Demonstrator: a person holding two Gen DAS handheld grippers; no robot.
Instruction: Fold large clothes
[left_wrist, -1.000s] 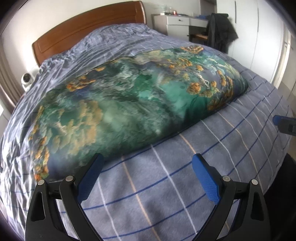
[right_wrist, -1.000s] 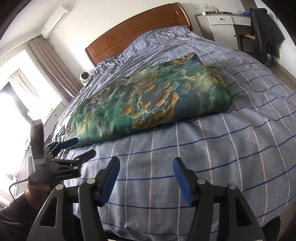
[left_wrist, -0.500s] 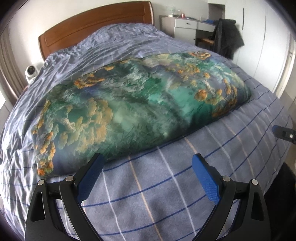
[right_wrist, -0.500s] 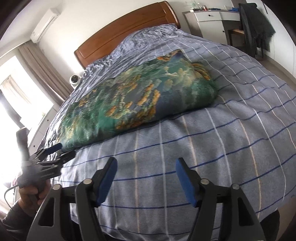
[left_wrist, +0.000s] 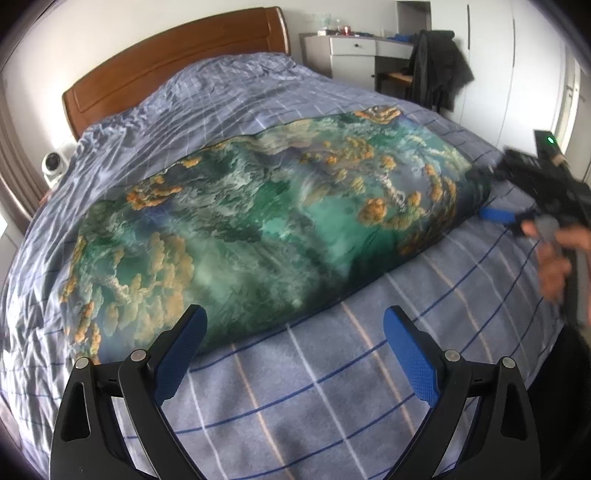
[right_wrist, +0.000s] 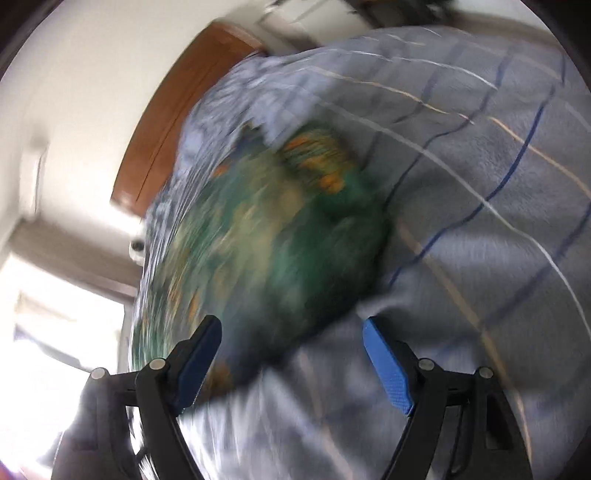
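Note:
A large green cloth with orange and white cloud print (left_wrist: 266, 229) lies folded into a long band across the blue checked bedcover (left_wrist: 314, 398). My left gripper (left_wrist: 293, 332) hovers open above the cloth's near edge, nothing between its blue pads. At the right edge of the left wrist view a hand holds my right gripper (left_wrist: 495, 216), its blue finger low beside the cloth's right end. The right wrist view is blurred and rolled: my right gripper (right_wrist: 291, 332) has its jaws opening, with the cloth's end (right_wrist: 280, 236) just ahead of them and no pad pressing on it.
A wooden headboard (left_wrist: 173, 62) stands at the far end. A white dresser (left_wrist: 354, 51) and a chair with a dark jacket (left_wrist: 436, 70) are at the back right. A small white camera (left_wrist: 53, 164) sits left of the bed. White wardrobe doors (left_wrist: 517, 74) line the right wall.
My right gripper swept down to the cloth's right end, rolling as it went, and its jaws widened. The left gripper rose slightly and stayed open.

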